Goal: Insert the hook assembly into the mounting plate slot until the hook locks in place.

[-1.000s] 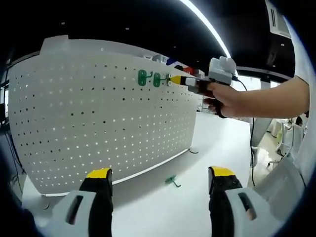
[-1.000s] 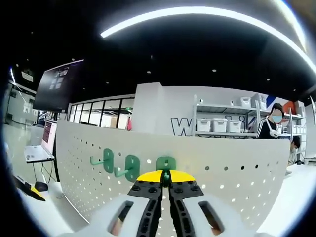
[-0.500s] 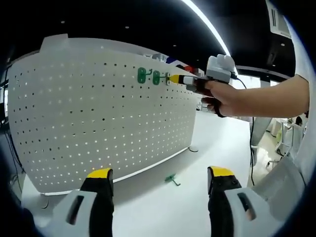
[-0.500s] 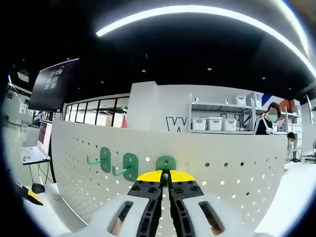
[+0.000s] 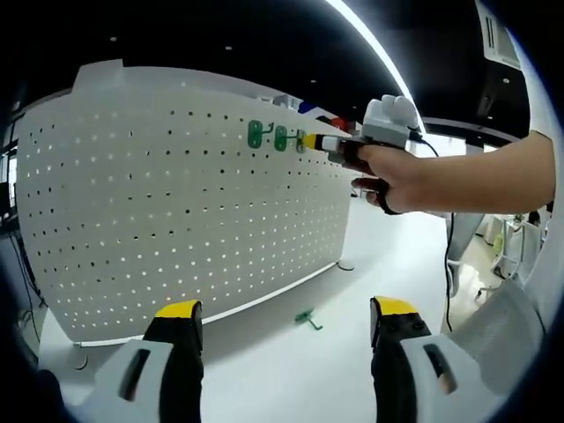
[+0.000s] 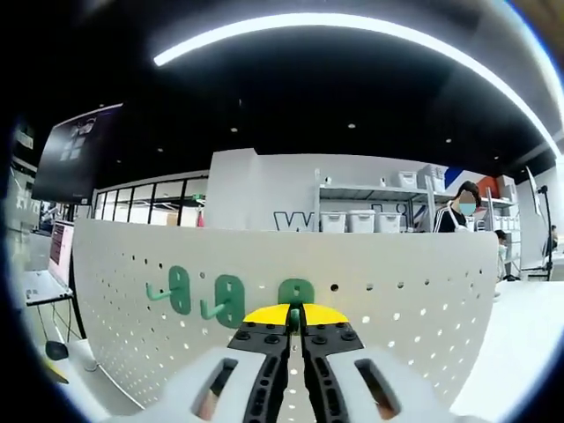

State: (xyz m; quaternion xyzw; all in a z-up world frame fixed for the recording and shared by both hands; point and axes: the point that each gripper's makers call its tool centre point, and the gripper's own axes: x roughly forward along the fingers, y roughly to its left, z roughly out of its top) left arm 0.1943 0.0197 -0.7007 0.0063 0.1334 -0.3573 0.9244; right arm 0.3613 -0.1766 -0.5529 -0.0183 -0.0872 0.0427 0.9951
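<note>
— How are the two grippers seen?

— In the right gripper view, the right gripper (image 6: 295,315) is closed, its yellow-tipped jaws pinched on a green hook (image 6: 296,294) pressed against the white pegboard (image 6: 397,291). In the left gripper view, that same gripper (image 5: 310,141) is seen at 1 o'clock, held by a hand (image 5: 397,176) at the board's upper edge. The left gripper (image 5: 286,310) is held wide open, nothing between its jaws.

— Where are the other hooks found?

— Two green hooks (image 6: 204,293) are mounted on the board at 9 o'clock of the gripped one, side by side. A loose green hook (image 5: 307,320) is seen lying on the white table (image 5: 388,256) at 6 o'clock of the board, between the left jaws in the view.

— Is anything else made out?

— A person (image 6: 451,214) is seen beyond the board at 2 o'clock, beside shelves of bins (image 6: 370,220).
</note>
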